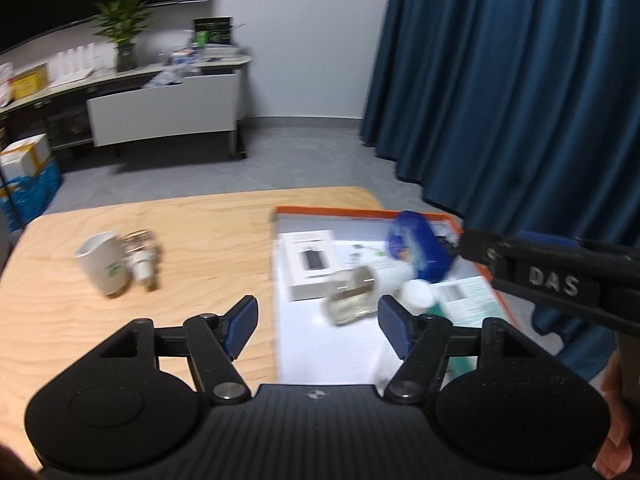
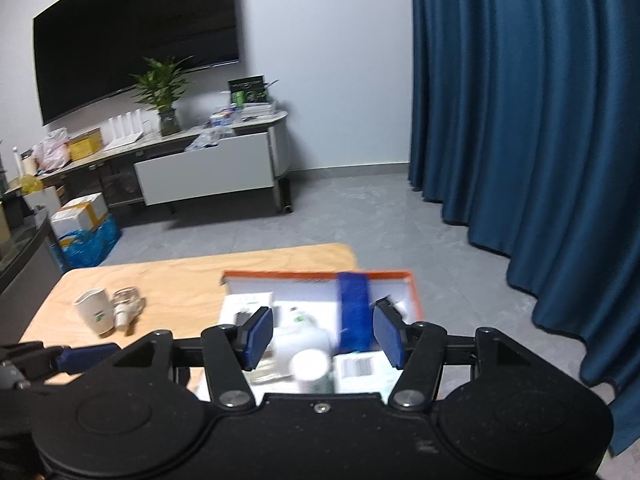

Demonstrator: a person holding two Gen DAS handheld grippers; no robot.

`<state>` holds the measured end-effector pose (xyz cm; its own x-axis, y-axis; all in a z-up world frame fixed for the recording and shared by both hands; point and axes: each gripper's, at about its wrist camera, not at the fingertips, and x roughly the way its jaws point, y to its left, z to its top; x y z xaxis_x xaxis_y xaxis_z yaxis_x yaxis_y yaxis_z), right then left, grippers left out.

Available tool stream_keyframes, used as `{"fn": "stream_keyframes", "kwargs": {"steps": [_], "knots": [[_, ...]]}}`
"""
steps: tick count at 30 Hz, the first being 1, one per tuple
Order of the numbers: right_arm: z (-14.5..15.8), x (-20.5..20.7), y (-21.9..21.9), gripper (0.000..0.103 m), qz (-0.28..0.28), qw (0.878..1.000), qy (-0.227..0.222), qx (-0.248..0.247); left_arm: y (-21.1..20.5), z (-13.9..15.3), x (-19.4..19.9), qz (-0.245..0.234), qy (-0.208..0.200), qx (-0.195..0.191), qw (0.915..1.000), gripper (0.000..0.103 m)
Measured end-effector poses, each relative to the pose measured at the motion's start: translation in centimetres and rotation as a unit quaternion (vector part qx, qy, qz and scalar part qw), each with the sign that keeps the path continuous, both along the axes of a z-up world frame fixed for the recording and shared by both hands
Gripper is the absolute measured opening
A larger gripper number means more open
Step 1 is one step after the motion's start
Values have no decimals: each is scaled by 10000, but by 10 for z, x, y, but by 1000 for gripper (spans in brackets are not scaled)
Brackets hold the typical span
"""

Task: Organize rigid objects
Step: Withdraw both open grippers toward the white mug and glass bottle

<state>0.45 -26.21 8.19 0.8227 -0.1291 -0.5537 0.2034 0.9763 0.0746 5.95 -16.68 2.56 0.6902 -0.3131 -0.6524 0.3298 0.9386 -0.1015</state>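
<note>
An orange-rimmed white tray (image 1: 360,211) lies on the right half of the wooden table (image 1: 180,232). In it are a white box (image 1: 308,266), a blue case (image 1: 416,246), a tilted clear glass jar (image 1: 354,294), a white-capped bottle (image 1: 418,293) and a green-and-white packet (image 1: 460,300). My left gripper (image 1: 318,318) is open above the tray's near left part, the jar just beyond its right pad and untouched. My right gripper (image 2: 325,336) is open over the tray (image 2: 320,276), with the blue case (image 2: 354,312) and white-capped bottle (image 2: 310,364) ahead of its pads.
A white cup (image 1: 104,266) with a green mark and a small white-and-metal piece (image 1: 142,258) lie on the table's left side. The right gripper's black finger (image 1: 520,260) reaches in over the tray's right edge. A blue curtain (image 1: 520,80) hangs behind, grey floor beyond the table.
</note>
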Motion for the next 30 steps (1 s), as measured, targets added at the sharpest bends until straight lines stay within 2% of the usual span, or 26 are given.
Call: {"fn": "stream_keyframes", "kwargs": {"steps": [13,19,25,30], "knots": [[-17,22,80,70,769,9966,258,137,84,-7,16,883,66,208,9959,70],[-27,38,107,70,1017,9940,367,167,111,-13,29,1184,71,255,9926,75],[-35,52,117,70,1180,9920,404,187,126,-27,55,1305,8,391,9907,82],[-40,66,118,70,1231,9912,430,229,131,-43,80,1170,-92,492,9919,86]]}}
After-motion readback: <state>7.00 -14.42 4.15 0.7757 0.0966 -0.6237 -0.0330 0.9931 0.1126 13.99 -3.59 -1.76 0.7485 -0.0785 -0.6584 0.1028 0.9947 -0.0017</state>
